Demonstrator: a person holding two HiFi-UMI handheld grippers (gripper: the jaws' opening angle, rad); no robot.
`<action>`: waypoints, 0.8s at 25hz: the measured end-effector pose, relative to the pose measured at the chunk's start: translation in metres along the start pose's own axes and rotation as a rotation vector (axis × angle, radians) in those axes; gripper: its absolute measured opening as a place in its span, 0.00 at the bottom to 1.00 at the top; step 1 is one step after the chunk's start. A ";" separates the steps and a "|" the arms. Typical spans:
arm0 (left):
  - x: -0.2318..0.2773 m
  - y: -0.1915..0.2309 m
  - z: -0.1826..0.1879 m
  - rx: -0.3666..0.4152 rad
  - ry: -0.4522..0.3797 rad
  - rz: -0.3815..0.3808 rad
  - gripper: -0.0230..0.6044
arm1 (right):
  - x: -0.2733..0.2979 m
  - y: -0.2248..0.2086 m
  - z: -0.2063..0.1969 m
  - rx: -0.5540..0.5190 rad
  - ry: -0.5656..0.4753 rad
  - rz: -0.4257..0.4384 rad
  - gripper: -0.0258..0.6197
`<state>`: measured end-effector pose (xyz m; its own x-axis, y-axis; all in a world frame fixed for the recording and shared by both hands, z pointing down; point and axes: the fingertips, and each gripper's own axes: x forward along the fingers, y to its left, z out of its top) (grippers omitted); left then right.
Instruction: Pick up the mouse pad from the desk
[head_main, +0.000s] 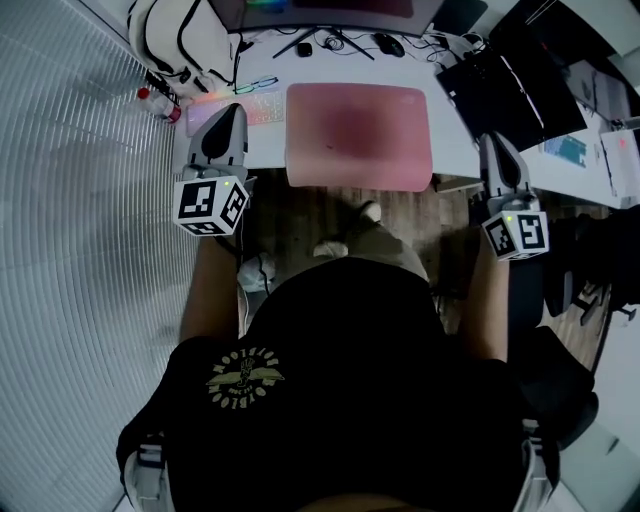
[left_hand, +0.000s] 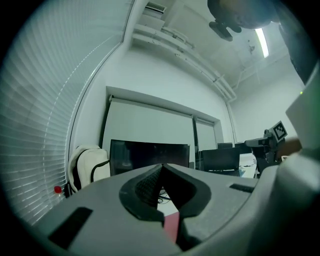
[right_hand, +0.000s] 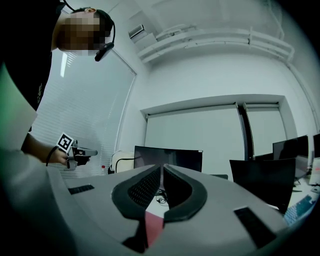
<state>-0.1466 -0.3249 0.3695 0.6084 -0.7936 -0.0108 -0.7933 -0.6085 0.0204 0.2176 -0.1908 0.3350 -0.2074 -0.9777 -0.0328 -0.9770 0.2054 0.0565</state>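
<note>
- Pink mouse pad (head_main: 358, 135): we list it lying flat on the white table (head_main: 455, 140), square to the near edge. Its near border seems to jut a little past that edge.
- Left hand-held gripper (head_main: 232, 108): jaws pressed together with nothing between them. It points level over the table's near left part. It sits just left of the pad and does not touch it.
- Right hand-held gripper (head_main: 495, 140): jaws likewise together and empty. It is held at the table's near right edge, right of the pad and apart from it.
- Keyboard (head_main: 262, 108): back-lit, just beside the pad's far left corner, with a narrow gap between the two.
- Dark laptop (head_main: 510, 90): on the right of the table. We note a bare strip of table between it and the pad's right border.
- Monitor (head_main: 330, 10): at the far edge, with cables lying between its foot and the pad's far border.
- Red-capped bottle (head_main: 160, 103): at the table's left end, next to the window blinds (head_main: 70, 150).
- Wooden floor (head_main: 300, 215): shows below the pad's near border, ahead of the person's legs.
</note>
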 end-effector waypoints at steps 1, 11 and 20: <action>0.000 0.000 -0.004 -0.002 0.007 0.004 0.05 | -0.001 -0.003 -0.005 0.006 0.009 -0.001 0.04; 0.009 0.005 -0.074 -0.052 0.135 0.045 0.05 | -0.005 -0.036 -0.073 0.074 0.109 -0.003 0.04; 0.018 0.006 -0.156 -0.098 0.270 0.053 0.05 | 0.015 -0.063 -0.158 0.102 0.254 0.025 0.10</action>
<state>-0.1369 -0.3426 0.5256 0.5604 -0.7866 0.2591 -0.8263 -0.5524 0.1102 0.2831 -0.2256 0.4882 -0.2257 -0.9491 0.2197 -0.9742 0.2207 -0.0476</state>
